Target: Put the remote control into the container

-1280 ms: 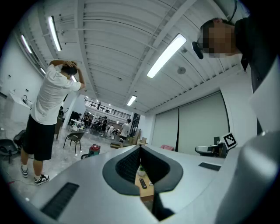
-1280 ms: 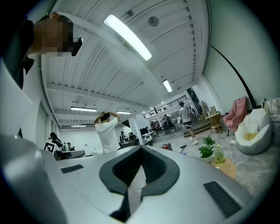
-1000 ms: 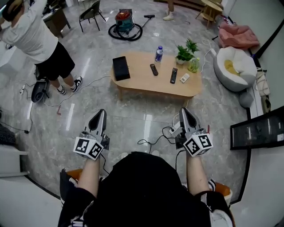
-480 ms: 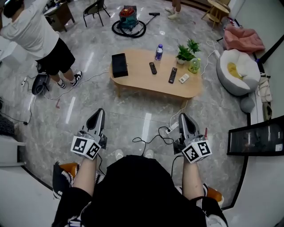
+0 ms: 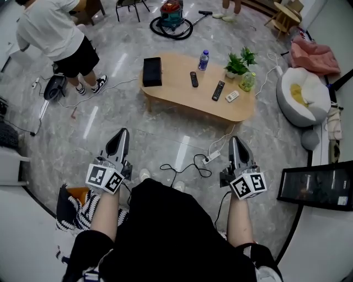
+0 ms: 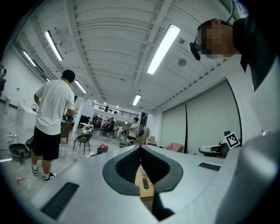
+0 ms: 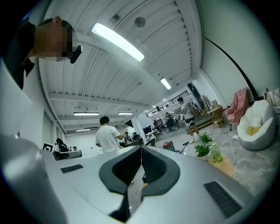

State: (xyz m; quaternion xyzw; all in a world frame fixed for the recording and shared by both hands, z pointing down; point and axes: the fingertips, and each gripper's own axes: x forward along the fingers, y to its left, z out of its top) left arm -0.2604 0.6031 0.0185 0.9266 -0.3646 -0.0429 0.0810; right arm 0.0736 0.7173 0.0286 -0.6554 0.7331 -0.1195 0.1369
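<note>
Grey plastic jaws are fully closed on both units, pads together with nothing between them. My left gripper (image 5: 122, 134) and right gripper (image 5: 235, 140) are both held level in front of me, over the floor and well apart from the table (image 5: 182, 104). The black container (image 5: 152, 71) sits at the left end of the light wood tabletop; I can't tell from here what's inside it. The small black remote control (image 5: 193, 79) lies on the table near the container's right side, not touching it. A longer black remote (image 5: 218, 90) and a white remote (image 5: 232, 96) lie further right. A water bottle (image 5: 204, 59), a potted plant (image 5: 238, 65) and a green bottle (image 5: 247, 81) stand along the far edge. The floor is grey polished stone (image 5: 110, 118), with a power strip (image 5: 210, 158) and a looped cable lying between me and the table. A red vacuum cleaner (image 5: 172, 14) stands beyond the table and a white beanbag (image 5: 300, 96) is off to the right. A person in a white shirt (image 5: 55, 38) stands at the far left.
</note>
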